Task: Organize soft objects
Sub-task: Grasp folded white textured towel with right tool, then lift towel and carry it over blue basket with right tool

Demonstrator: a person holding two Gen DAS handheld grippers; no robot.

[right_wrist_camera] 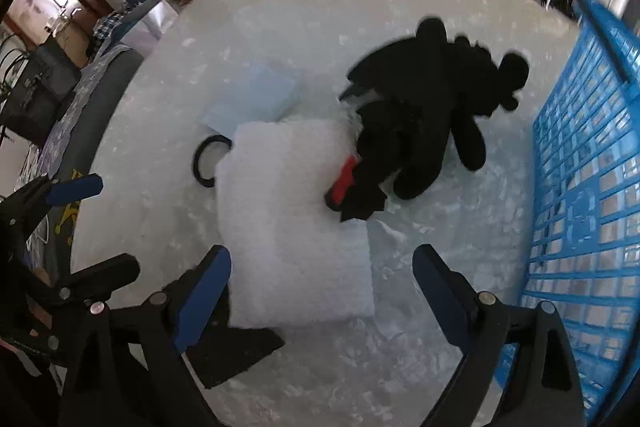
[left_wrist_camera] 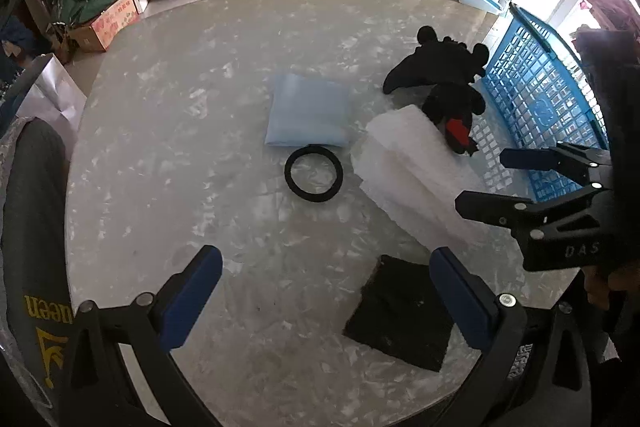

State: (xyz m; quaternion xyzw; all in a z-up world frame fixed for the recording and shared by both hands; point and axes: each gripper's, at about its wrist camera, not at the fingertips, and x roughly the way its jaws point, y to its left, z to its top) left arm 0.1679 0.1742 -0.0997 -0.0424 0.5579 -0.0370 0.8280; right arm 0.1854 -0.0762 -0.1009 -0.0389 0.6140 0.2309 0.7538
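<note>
**Trainee:** Marbled grey tabletop (left_wrist_camera: 160,187), cluttered shelving along the top of the frame. What am I going for?

**Coach:** My guess is the white foam pad (right_wrist_camera: 292,227), lower centre of the right wrist view. The right gripper (right_wrist_camera: 322,285) hangs over its near end with jaws wide and nothing between the pads. The left gripper (left_wrist_camera: 326,285) is just as wide and empty, with the black square pad (left_wrist_camera: 400,311) at its right finger in the lower right of its view.

**Trainee:** And the rest of the soft things?

**Coach:** The black plush toy (right_wrist_camera: 420,115) lies partly on the foam's far corner, at frame centre. The pale blue cushion (left_wrist_camera: 308,111) and black ring (left_wrist_camera: 314,173) sit mid-frame in the left view, touching. The blue basket (right_wrist_camera: 592,167) fills the right edge.

**Trainee:** So how do I grab it cleanly?

**Coach:** Straddle the foam's near edge, well apart from the toy. Foam squashes, so close fully. Lift slowly, or the toy may get dragged along.
</note>
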